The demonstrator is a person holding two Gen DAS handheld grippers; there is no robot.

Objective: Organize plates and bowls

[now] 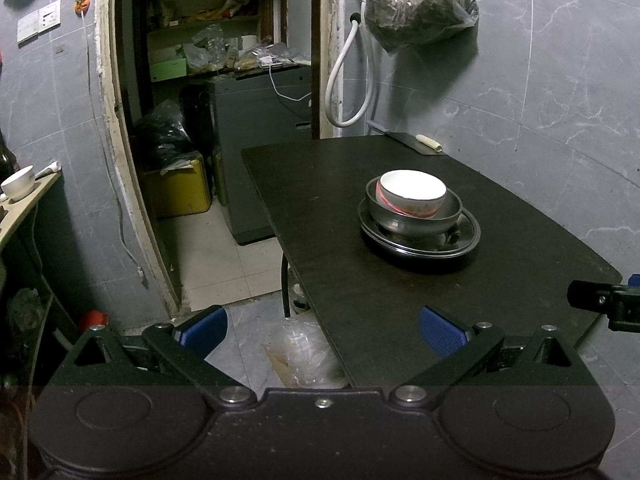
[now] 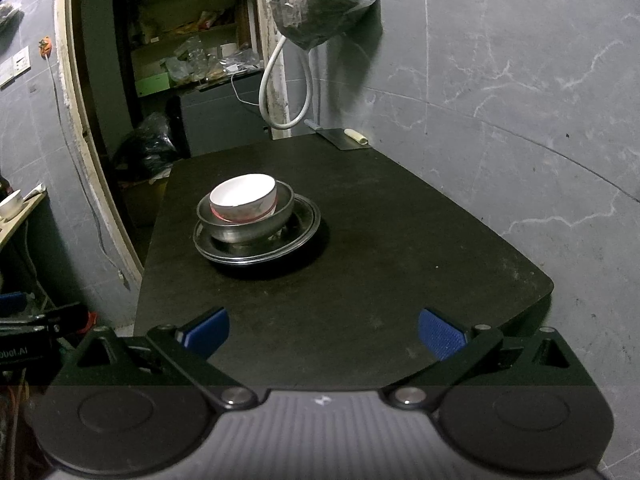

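Observation:
A white bowl [image 1: 413,196] with a red pattern sits inside a steel bowl [image 1: 412,220], which stands on stacked dark plates [image 1: 464,244] on the black table [image 1: 400,300]. The same stack shows in the right wrist view: white bowl [image 2: 244,198], steel bowl [image 2: 240,230], plates [image 2: 304,220]. My left gripper [image 1: 324,330] is open and empty, held back at the table's near left corner. My right gripper [image 2: 324,330] is open and empty over the table's near edge [image 2: 360,360]. The right gripper's tip also shows at the right edge of the left wrist view [image 1: 604,304].
A cleaver with a pale handle [image 1: 416,142] lies at the table's far edge by the wall. A bag [image 1: 420,4] and a hose [image 1: 348,76] hang on the wall. A doorway [image 1: 224,120] with cluttered shelves is left. A side shelf holds a white cup [image 1: 18,186].

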